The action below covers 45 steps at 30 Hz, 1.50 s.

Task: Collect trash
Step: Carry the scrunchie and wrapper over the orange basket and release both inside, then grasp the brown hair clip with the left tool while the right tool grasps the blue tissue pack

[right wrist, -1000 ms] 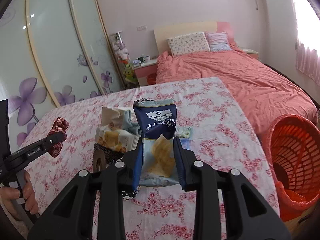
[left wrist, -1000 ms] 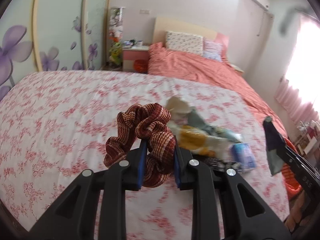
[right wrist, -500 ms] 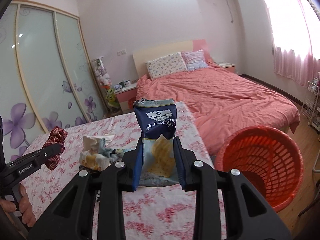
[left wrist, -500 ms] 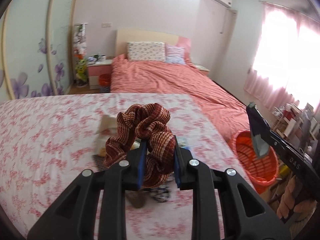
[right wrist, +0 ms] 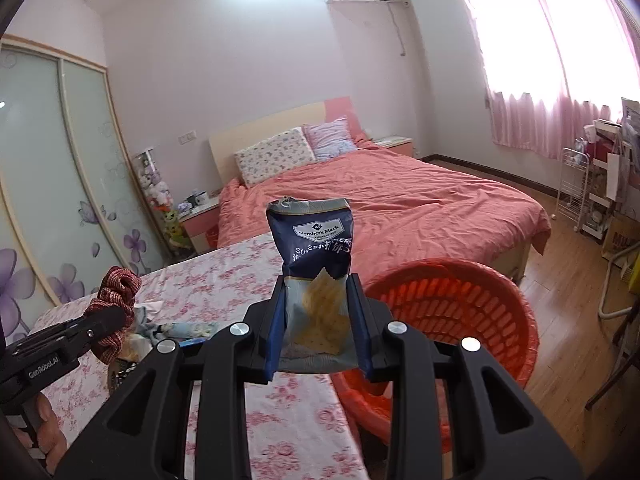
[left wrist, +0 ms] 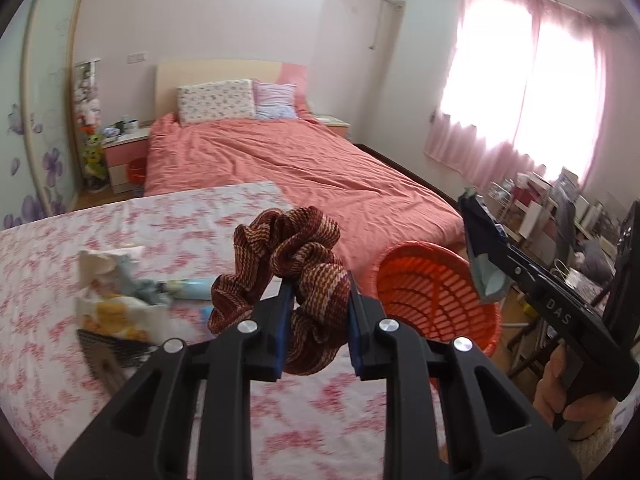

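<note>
1. Holding two finds, we have the left gripper [left wrist: 318, 322] clamped on a red-brown scrunchie [left wrist: 294, 266] and the right gripper [right wrist: 318, 320] pinched on a blue snack bag [right wrist: 314, 248]; neither is dropped yet.
2. Just ahead and right of both tongs sits the orange basket [right wrist: 452, 304], its visible part bare.
3. Left of the tongs, a wrapper pile [left wrist: 116, 300] stays on the floral bedspread [left wrist: 52, 248].
4. We read "Member's Mark" on the bag, "GenRobot.AI" and "DAS" on the tools.

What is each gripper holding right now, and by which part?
Left gripper pinches the maroon striped fabric scrunchie by its lower loop. Right gripper clamps the navy cracker bag by its bottom half.
</note>
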Each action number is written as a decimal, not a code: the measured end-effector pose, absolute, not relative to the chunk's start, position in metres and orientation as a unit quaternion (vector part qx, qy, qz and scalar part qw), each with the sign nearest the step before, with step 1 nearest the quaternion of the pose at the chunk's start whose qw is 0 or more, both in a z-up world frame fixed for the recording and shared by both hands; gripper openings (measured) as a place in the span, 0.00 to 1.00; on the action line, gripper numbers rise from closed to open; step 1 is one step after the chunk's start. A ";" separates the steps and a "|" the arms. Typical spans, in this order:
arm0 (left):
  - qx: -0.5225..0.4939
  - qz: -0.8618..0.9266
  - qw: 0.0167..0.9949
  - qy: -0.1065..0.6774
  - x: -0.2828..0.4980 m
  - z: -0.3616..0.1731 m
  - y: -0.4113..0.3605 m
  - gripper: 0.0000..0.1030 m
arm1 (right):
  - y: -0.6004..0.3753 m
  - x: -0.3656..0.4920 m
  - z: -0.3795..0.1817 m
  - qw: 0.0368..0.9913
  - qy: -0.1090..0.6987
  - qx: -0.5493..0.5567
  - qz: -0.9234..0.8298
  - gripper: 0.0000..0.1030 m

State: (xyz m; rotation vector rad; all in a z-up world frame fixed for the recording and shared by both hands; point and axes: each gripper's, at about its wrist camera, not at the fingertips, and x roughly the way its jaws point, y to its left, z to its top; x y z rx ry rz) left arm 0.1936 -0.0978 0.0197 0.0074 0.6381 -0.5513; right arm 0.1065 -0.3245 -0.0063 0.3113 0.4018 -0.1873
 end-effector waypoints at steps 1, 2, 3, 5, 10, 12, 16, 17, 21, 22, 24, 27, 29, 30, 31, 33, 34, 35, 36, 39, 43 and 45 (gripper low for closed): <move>0.005 -0.272 0.911 0.310 0.194 0.019 -0.103 0.23 | -0.327 0.106 -0.008 0.963 0.198 0.155 -0.096 0.29; 0.008 -0.277 0.909 0.311 0.193 0.018 -0.110 0.23 | -0.332 0.105 -0.010 0.962 0.198 0.159 -0.101 0.29; 0.010 -0.282 0.907 0.312 0.194 0.017 -0.115 0.23 | -0.339 0.102 -0.012 0.961 0.198 0.162 -0.104 0.29; 0.014 -0.292 0.903 0.314 0.194 0.014 -0.128 0.23 | -0.342 0.100 -0.015 0.960 0.198 0.166 -0.110 0.29; 0.022 -0.312 0.895 0.318 0.196 0.007 -0.151 0.23 | -0.354 0.099 -0.022 0.957 0.197 0.176 -0.123 0.29; 0.025 -0.318 0.892 0.320 0.196 0.004 -0.162 0.23 | -0.360 0.100 -0.023 0.955 0.196 0.181 -0.129 0.29; 0.032 -0.340 0.882 0.324 0.197 -0.001 -0.190 0.24 | -0.376 0.100 -0.025 0.951 0.196 0.197 -0.139 0.29; 0.034 -0.344 0.880 0.325 0.198 -0.004 -0.195 0.25 | -0.381 0.101 -0.027 0.949 0.196 0.202 -0.141 0.29; 0.046 -0.365 0.869 0.333 0.202 -0.014 -0.227 0.26 | -0.395 0.104 -0.033 0.944 0.201 0.216 -0.150 0.29; 0.049 -0.367 0.867 0.334 0.203 -0.017 -0.234 0.26 | -0.399 0.106 -0.036 0.941 0.203 0.222 -0.152 0.29; 0.055 -0.373 0.861 0.340 0.207 -0.024 -0.250 0.27 | -0.409 0.109 -0.041 0.937 0.208 0.234 -0.155 0.29; 0.062 -0.374 0.855 0.353 0.218 -0.036 -0.271 0.33 | -0.422 0.116 -0.049 0.930 0.217 0.249 -0.160 0.34; 0.067 -0.366 0.854 0.364 0.227 -0.046 -0.281 0.41 | -0.427 0.118 -0.053 0.927 0.222 0.255 -0.161 0.40; 0.070 -0.362 0.854 0.366 0.230 -0.049 -0.284 0.47 | -0.430 0.121 -0.057 0.925 0.226 0.258 -0.162 0.42; 0.074 -0.356 0.855 0.368 0.232 -0.053 -0.287 0.49 | -0.431 0.122 -0.058 0.924 0.230 0.259 -0.163 0.42; 0.079 -0.347 0.856 0.374 0.238 -0.060 -0.287 0.54 | -0.432 0.123 -0.064 0.922 0.237 0.260 -0.165 0.48; 0.079 -0.345 0.856 0.376 0.239 -0.062 -0.286 0.55 | -0.431 0.122 -0.065 0.921 0.239 0.260 -0.165 0.50; 0.079 -0.341 0.857 0.378 0.241 -0.065 -0.284 0.57 | -0.429 0.121 -0.066 0.920 0.241 0.260 -0.166 0.52; 0.080 -0.336 0.858 0.381 0.243 -0.067 -0.280 0.57 | -0.426 0.120 -0.067 0.920 0.243 0.260 -0.167 0.52; 0.085 -0.324 0.861 0.383 0.245 -0.071 -0.268 0.58 | -0.419 0.117 -0.066 0.919 0.248 0.253 -0.171 0.55; 0.094 -0.301 0.869 0.380 0.242 -0.071 -0.244 0.58 | -0.414 0.118 -0.059 0.923 0.252 0.237 -0.170 0.55; 0.098 -0.288 0.875 0.378 0.239 -0.071 -0.226 0.58 | -0.407 0.120 -0.056 0.925 0.255 0.228 -0.165 0.55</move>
